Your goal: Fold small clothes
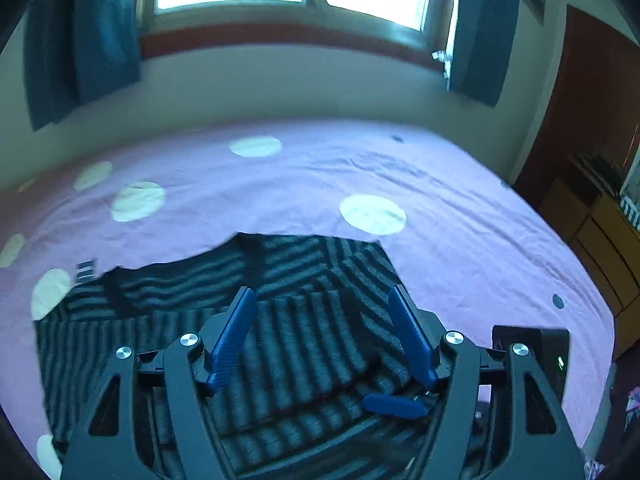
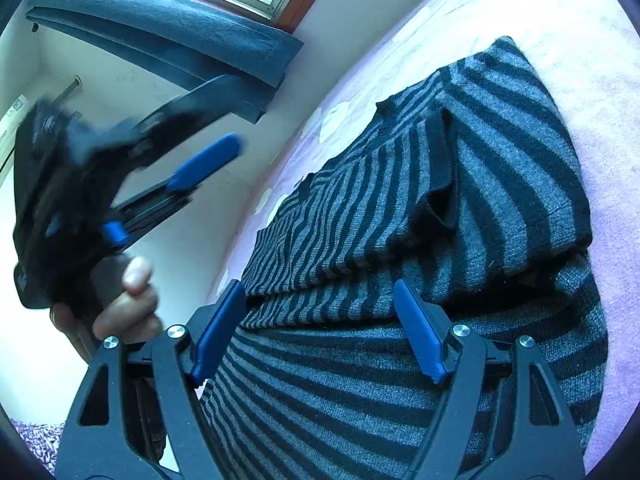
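On pink dotted bed: striped sweater, partly folded, one layer doubled over. Left gripper above it, jaws apart, empty; right gripper likewise spread, nothing clamped, probably poised for next fold.

The near part of the grey-and-black striped knit garment runs under the black gripper frame and off the bottom edge. Left of that garment in the right wrist view, the left gripper and the hand are motion-smeared, so its jaw gap is unreadable there.
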Motion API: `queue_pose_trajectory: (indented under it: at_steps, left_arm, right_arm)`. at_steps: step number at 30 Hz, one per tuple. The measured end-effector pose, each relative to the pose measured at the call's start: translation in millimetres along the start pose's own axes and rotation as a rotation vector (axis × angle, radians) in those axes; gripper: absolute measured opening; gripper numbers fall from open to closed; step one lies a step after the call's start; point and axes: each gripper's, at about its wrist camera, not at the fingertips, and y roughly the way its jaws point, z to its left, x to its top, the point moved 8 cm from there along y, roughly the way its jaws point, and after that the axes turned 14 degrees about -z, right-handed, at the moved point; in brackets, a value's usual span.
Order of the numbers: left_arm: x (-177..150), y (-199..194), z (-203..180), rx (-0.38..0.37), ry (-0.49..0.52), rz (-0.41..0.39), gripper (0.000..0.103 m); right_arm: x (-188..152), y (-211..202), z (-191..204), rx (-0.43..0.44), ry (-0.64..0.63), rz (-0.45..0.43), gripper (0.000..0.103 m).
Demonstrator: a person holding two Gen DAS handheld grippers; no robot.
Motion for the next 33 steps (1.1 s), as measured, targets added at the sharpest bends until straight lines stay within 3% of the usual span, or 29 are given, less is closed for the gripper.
queue_pose_trajectory:
  at_steps: [3,8,12,16,20,23,28,33]
  left_arm:
    - [-7.9,-24.1,37.3,0.042,-0.061,-0.012,0.071]
    - [-54.7,-64.4,127.4,0.199,-0.136,-0.003,0.071]
    - [-95.8,-91.3,188.0,0.347,-0.131,0.031,0.071]
    - [-131.0,-101.4,228.0,0.408,-0.167,0.096,0.071]
    - [-149.7,-101.1,258.9,0.469,-0.226,0.138,0.071]
    - [-154.5,-100.0,273.9,0.49,-0.283,0.145,0.071]
    - [-155.5,-98.9,281.8,0.519,-0.286,0.141,0.071]
    - [-157.5,-105.4,282.3,0.541,-0.295,0.136,0.071]
  right_arm:
    - [0.3,-1.0,0.0,0.008,0.006,-0.003,0.076]
    - [5.0,-6.7,-1.9,0.019,0.035,-0.013,0.076]
    - [15.1,-16.9,-2.1,-0.072,-0.011,-0.058,0.076]
    - [24.1,-20.5,-7.9,-0.148,-0.002,-0.076,0.074]
    - [29.7,-10.9,-16.2,-0.194,0.026,-0.084,0.06]
    - [30.2,3.0,-24.9,-0.23,0.049,-0.064,0.056]
    - [32.3,16.2,-31.7,-0.263,0.06,-0.063,0.044]
    - [35.6,17.0,-38.0,-0.303,0.057,-0.056,0.006]
